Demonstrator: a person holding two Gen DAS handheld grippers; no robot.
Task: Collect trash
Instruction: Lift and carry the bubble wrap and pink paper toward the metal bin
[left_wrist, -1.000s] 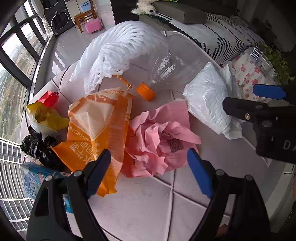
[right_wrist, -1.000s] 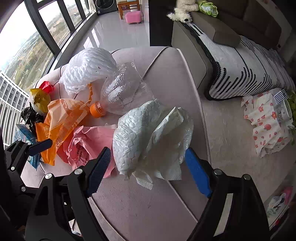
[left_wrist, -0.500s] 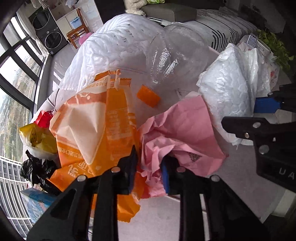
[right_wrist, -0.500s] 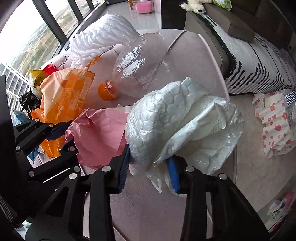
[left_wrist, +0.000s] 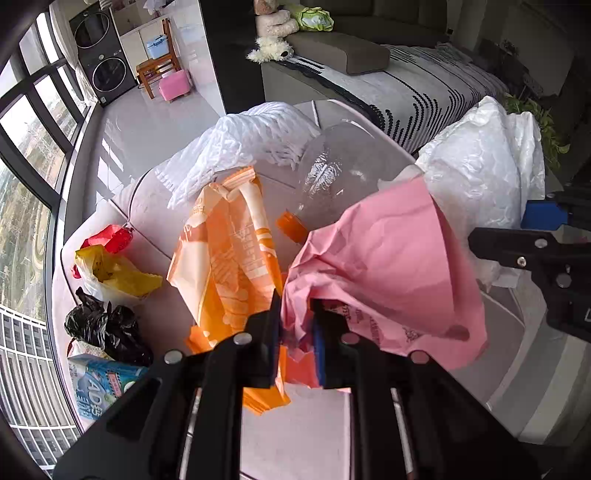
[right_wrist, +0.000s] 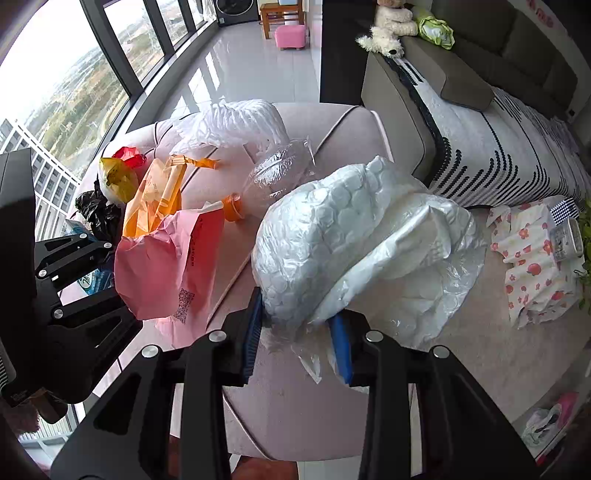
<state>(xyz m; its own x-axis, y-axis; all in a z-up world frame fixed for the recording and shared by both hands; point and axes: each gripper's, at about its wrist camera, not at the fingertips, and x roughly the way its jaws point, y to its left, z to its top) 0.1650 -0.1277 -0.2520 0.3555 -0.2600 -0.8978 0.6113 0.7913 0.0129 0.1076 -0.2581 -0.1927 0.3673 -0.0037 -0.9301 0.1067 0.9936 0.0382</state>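
Left claw (left_wrist: 297, 328) is clamped on the crumpled pink paper sheet (left_wrist: 384, 266); right claw (right_wrist: 295, 332) is clamped on the white bubble-wrap bundle (right_wrist: 351, 243); both items are held above the pink upholstered ottoman (right_wrist: 347, 129).

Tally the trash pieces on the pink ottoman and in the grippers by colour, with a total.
White: 2, bubble wrap, foam netting
Pink: 1, pink bag
Orange: 1, orange bag
Yellow: 1, yellow bag
Red: 1, red wrapper
Black: 1, black bag
Clear: 1, plastic bottle
Blue: 1, blue pack
Total: 9

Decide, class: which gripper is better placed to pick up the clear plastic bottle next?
Neither yet: the left gripper is shut on the pink bag, the right gripper on the bubble wrap. The clear bottle lies between them.
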